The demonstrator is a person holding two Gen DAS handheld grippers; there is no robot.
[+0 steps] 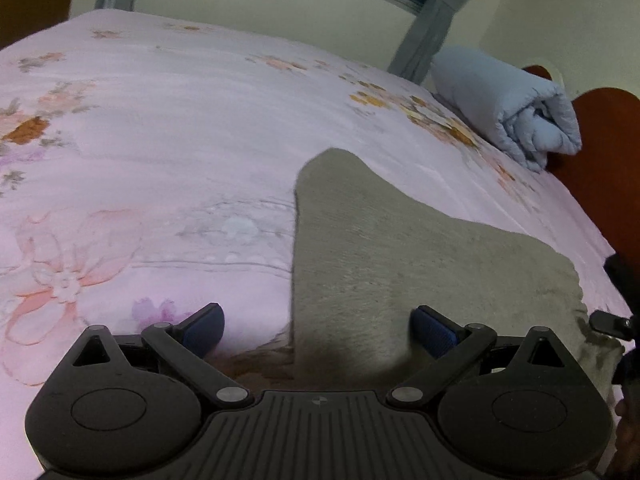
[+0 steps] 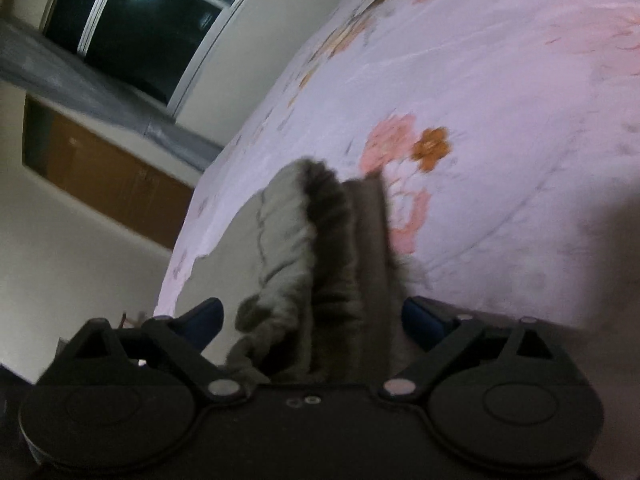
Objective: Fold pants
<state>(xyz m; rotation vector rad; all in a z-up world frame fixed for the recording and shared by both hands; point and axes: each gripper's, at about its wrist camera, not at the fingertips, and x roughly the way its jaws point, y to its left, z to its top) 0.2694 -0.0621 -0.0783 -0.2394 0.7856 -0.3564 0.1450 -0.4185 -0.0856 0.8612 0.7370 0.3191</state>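
The left gripper (image 1: pixel 318 330) has its jaws spread wide and holds nothing. Its blue pads (image 1: pixel 434 336) sit apart over the near edge of the pants (image 1: pixel 400 264), one pad above the grey cloth, the other above the bedsheet (image 1: pixel 160 140) just beside the cloth's straight left edge. The pants lie flat on the bed here, a broad grey shape that narrows to a rounded end pointing away from the gripper.

The right gripper (image 2: pixel 312 318) also has its jaws wide apart, with a bunched, gathered part of the pants (image 2: pixel 316 248) lying between them. The cloth sits in the gap, but the pads do not press on it; the view is blurred, so finer contact cannot be judged. The fabric there is ruffled and stacked in folds, with a darker band along its middle and a flatter layer spreading out to the left on the sheet.

Around the pants the pink sheet with its flower print covers the whole bed. At the far right corner, in the left wrist view, a rolled pale blue quilt (image 1: pixel 508 108) rests against a reddish-brown headboard (image 1: pixel 600 160). Grey curtains (image 1: pixel 424 28) hang by a dark window (image 2: pixel 152 20) beyond the bed.
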